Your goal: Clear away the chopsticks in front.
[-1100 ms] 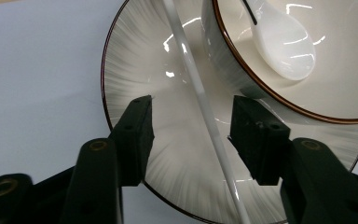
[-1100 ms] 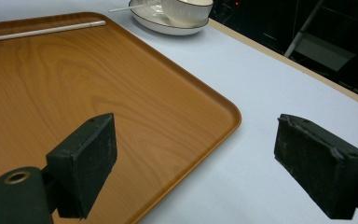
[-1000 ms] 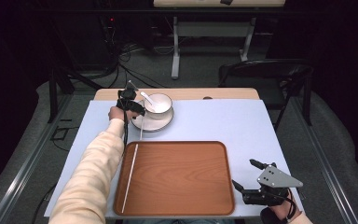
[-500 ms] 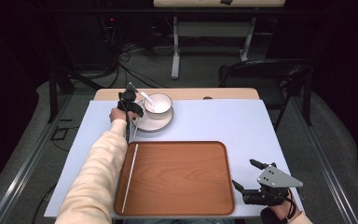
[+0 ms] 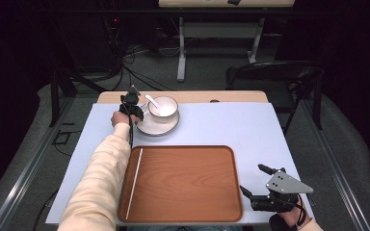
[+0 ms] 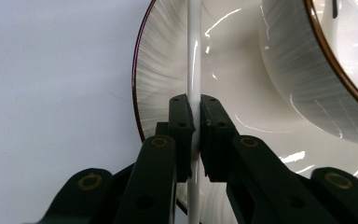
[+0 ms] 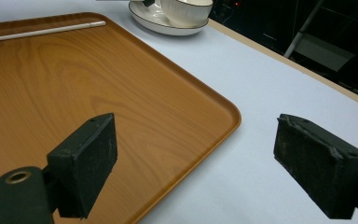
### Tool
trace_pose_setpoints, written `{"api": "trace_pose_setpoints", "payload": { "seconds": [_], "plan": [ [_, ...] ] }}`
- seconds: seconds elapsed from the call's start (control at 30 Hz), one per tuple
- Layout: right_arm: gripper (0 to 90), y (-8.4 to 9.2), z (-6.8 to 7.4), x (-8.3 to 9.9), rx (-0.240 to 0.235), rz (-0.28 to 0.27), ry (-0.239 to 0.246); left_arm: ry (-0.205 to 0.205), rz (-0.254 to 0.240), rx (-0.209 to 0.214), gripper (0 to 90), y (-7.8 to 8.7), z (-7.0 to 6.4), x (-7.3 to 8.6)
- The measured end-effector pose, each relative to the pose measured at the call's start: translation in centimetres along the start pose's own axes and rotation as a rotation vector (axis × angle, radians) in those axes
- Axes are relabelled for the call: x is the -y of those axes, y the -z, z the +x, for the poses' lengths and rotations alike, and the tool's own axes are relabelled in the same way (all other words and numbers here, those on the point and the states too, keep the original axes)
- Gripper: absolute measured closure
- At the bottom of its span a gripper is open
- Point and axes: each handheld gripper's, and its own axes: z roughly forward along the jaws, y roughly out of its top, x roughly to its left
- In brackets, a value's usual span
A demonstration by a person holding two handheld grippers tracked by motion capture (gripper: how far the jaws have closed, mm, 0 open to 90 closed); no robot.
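Note:
My left gripper point(image 5: 134, 109) reaches over the left rim of a white saucer point(image 5: 156, 129) at the far side of the table. Its jaws have just been closing and now stand shut on a thin white stick point(image 6: 194, 56) that runs across the saucer point(image 6: 168, 70). A white bowl point(image 5: 164, 108) with a white spoon point(image 5: 152, 101) in it stands on the saucer. A second white stick point(image 5: 135, 183) lies along the left inner edge of the wooden tray point(image 5: 183, 211). My right gripper point(image 5: 253, 179) rests open at the tray's near right corner, nothing between its pads point(image 7: 86, 163).
A pale blue cover point(image 5: 231, 125) spreads over the table. Behind the far edge stand a dark chair point(image 5: 274, 77) and a table frame, with cables on the floor. The tray point(image 7: 74, 93) holds nothing besides the stick point(image 7: 42, 30).
The left gripper has settled slightly lower at the saucer's left rim. The right gripper has not moved.

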Motion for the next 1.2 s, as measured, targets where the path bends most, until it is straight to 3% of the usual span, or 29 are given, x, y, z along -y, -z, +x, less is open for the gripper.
{"api": "trace_pose_setpoints", "payload": {
  "seconds": [0.3, 0.8, 1.2],
  "plan": [
    [12.7, 0.0, 0.0, 0.0, 0.0, 0.0, -0.001, 0.011, -0.029, 0.027, 84.5, 0.6, 0.3, 0.1],
    [12.7, 0.0, 0.0, 0.0, 0.001, -0.001, 0.0, 0.011, -0.099, 0.085, 84.5, 3.9, 0.6, 0.7],
    [12.7, 0.0, 0.0, 0.0, 0.0, 0.0, 0.002, 0.022, -0.146, 0.063, 84.5, 6.5, 1.4, 1.7]
  ]
}}
